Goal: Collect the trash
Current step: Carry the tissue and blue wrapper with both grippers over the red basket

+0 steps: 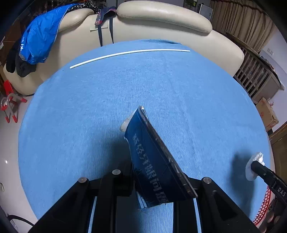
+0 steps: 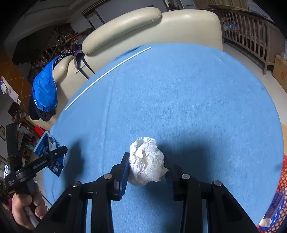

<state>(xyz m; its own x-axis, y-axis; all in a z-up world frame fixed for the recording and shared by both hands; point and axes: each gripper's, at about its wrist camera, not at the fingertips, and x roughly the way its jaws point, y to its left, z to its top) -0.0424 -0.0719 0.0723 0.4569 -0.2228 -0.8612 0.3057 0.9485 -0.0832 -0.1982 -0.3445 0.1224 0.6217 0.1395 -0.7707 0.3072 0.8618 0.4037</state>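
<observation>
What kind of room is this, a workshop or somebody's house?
Most likely a home living room. A cream leather sofa stands behind the table with the blue cloth, a blue jacket is draped over the sofa's arm, and curtains hang at the back.

- A round table under a ribbed sky-blue cloth fills the middle of the room.
- Behind it stands a cream leather sofa with padded headrests.
- A bright blue jacket hangs over the sofa's left end, dark clothing beneath it.
- Heavy brown pleated curtains hang at the back right.
- A grey-brown slatted wooden railing runs along the right, a brown cardboard box on the floor beside it.
- The glossy pale floor catches the light at the left.
- Dark wooden stairs climb in the far left corner.
</observation>
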